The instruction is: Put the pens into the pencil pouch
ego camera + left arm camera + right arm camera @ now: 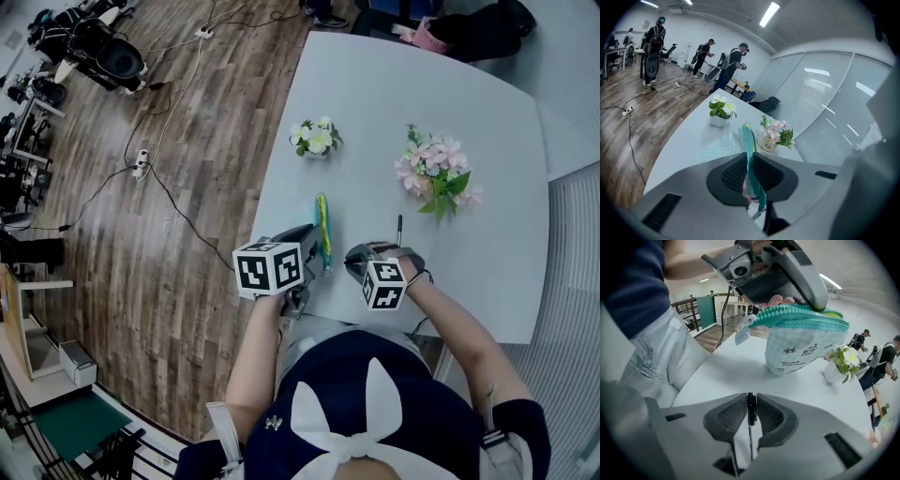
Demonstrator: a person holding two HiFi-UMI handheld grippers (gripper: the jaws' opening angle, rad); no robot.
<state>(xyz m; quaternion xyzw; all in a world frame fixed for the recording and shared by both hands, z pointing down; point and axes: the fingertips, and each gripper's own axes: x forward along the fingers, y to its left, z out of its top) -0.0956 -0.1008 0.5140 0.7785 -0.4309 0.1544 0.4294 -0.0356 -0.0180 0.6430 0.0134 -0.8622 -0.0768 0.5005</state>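
Risk: left tongs [749, 161] were clamped on the zipper edge of the teal checked fabric pencil pouch [806, 341] near the pale grey desk [487, 262] edge, and right tongs [751, 404] were pinched on the thin black pen [399, 228] just beside it, so with that narrow mouth the pen could have snagged the zipper and pivoted out.

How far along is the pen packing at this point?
Done: the left gripper is shut on the zipper rim of the teal pencil pouch, holding it upright over the white table. In hand: the right gripper is clamped on a black pen, not yet at the pouch. Left: feeding that pen in. Whether any pen is already inside cannot be seen.
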